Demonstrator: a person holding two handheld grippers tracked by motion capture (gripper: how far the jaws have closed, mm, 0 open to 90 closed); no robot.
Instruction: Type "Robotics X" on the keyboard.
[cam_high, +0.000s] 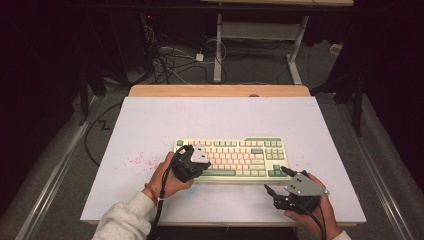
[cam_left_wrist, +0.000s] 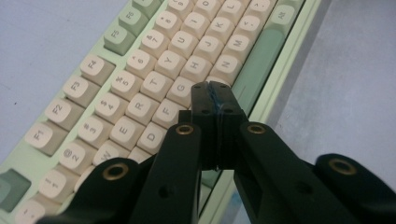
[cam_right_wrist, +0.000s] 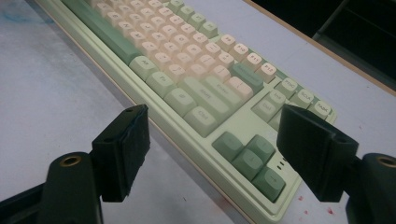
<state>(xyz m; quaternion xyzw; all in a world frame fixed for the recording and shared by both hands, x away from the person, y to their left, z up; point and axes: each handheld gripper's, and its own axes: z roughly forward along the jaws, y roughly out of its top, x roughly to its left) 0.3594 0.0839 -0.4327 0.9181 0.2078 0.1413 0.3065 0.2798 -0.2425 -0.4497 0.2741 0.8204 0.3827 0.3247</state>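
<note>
Left tongs (cam_left_wrist: 215, 91) jaws pressed together, nothing between them, tips over the keyboard (cam_left_wrist: 140, 88) bottom letter row by the spacebar (cam_left_wrist: 254, 67). Right tongs (cam_right_wrist: 212, 144) jaws wide apart, empty, just off the keyboard's front right corner, arrow keys (cam_right_wrist: 250, 156) between the jaws. High view: keyboard (cam_high: 235, 157) lies mid-worktop (cam_high: 150, 120), left tongs (cam_high: 192, 162) on its left end, right tongs (cam_high: 282, 187) at its near right corner. Red specks (cam_high: 137, 160) left of keyboard. No containers.
</note>
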